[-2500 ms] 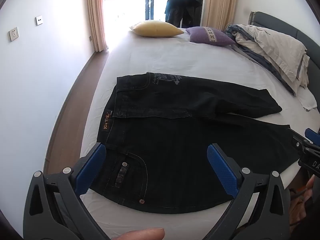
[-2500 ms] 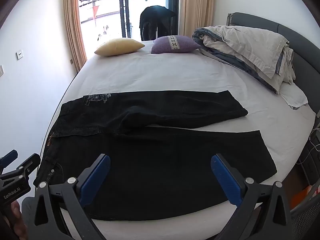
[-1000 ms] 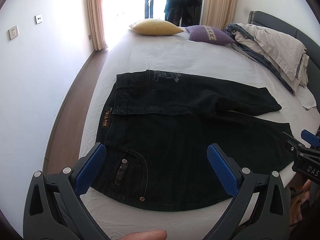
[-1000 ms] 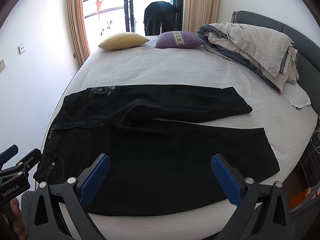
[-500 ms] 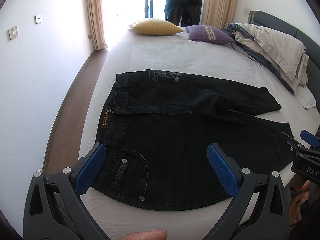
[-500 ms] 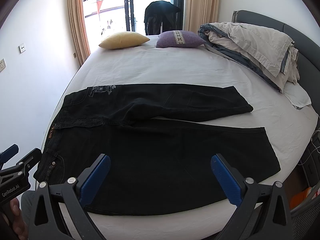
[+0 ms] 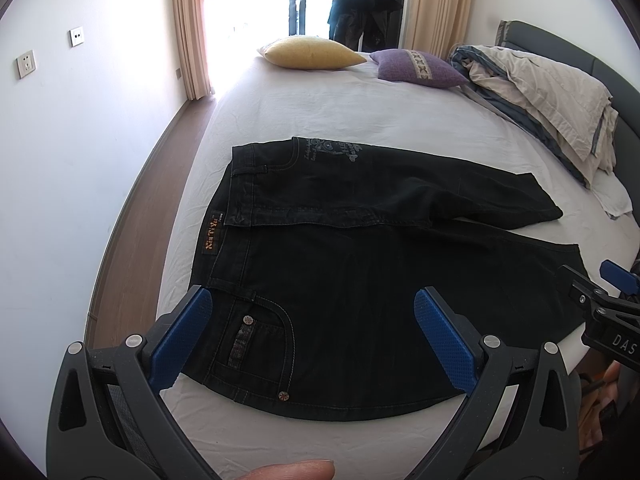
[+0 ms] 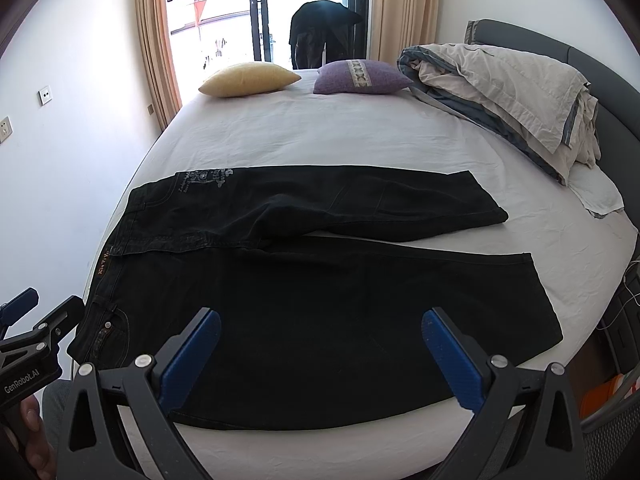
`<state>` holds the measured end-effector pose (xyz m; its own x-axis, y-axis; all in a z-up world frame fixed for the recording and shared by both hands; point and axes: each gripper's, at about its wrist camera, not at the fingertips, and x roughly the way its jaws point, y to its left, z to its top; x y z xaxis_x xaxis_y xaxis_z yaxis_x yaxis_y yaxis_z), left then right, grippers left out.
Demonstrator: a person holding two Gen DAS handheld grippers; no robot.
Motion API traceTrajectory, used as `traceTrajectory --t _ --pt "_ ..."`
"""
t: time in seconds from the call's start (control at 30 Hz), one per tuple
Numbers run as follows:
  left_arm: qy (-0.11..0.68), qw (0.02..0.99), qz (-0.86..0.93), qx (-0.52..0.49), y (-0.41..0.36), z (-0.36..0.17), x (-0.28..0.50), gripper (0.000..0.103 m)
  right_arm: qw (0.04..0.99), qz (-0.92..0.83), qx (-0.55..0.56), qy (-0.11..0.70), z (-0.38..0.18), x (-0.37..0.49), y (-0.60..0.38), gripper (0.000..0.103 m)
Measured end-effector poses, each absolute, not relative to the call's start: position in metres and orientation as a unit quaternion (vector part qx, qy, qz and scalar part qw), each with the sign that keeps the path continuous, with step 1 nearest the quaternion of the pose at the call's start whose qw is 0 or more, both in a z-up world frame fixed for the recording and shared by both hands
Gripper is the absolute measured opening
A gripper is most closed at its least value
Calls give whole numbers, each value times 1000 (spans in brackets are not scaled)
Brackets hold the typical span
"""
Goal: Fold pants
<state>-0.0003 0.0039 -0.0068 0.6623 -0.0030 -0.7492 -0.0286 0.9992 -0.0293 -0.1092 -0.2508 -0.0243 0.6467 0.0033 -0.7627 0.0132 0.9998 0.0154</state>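
Black jeans (image 7: 360, 272) lie flat on the white bed, waistband to the left, both legs spread out to the right; they also show in the right wrist view (image 8: 320, 300). My left gripper (image 7: 312, 336) is open and empty, held above the waistband and front pocket near the bed's front edge. My right gripper (image 8: 320, 352) is open and empty above the near leg. Each gripper shows at the edge of the other's view.
The white bed (image 7: 340, 112) carries a yellow pillow (image 7: 310, 53), a purple pillow (image 7: 418, 68) and a heap of bedding (image 7: 548, 92) by the grey headboard. A wall and a strip of wood floor (image 7: 136, 232) run along the left.
Both views have shifted slightly; the jeans sit a little further from the cameras. Both grippers stay open. The jeans have not moved.
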Motion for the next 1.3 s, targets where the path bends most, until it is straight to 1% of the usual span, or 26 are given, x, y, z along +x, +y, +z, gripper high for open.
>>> traceTrajectory --t 0.5,0.63,0.8,0.93,1.03,1.17,1.27,1.3 --pt "412 911 8 -19 3 -9 -4 103 905 0 11 425 -28 -109 -247 103" --pt "416 909 7 -18 -2 -23 -10 103 903 2 11 429 -29 -107 -249 103" --pt "424 905 3 -13 -3 -30 0 103 899 8 10 437 -35 -98 -254 103" --pt "426 905 -5 -1 1 -33 27 103 894 32 16 447 -44 -80 -262 103" --pt "424 905 -24 10 9 -30 63 103 888 71 22 454 -49 -55 -271 103" --pt "424 902 -71 35 25 -30 140 103 888 120 12 444 -51 -15 -281 103" --pt "453 884 -90 72 32 -35 204 103 887 153 1 435 -49 19 -288 102" --pt "459 879 -93 87 34 -38 225 103 886 168 -3 431 -49 32 -289 99"
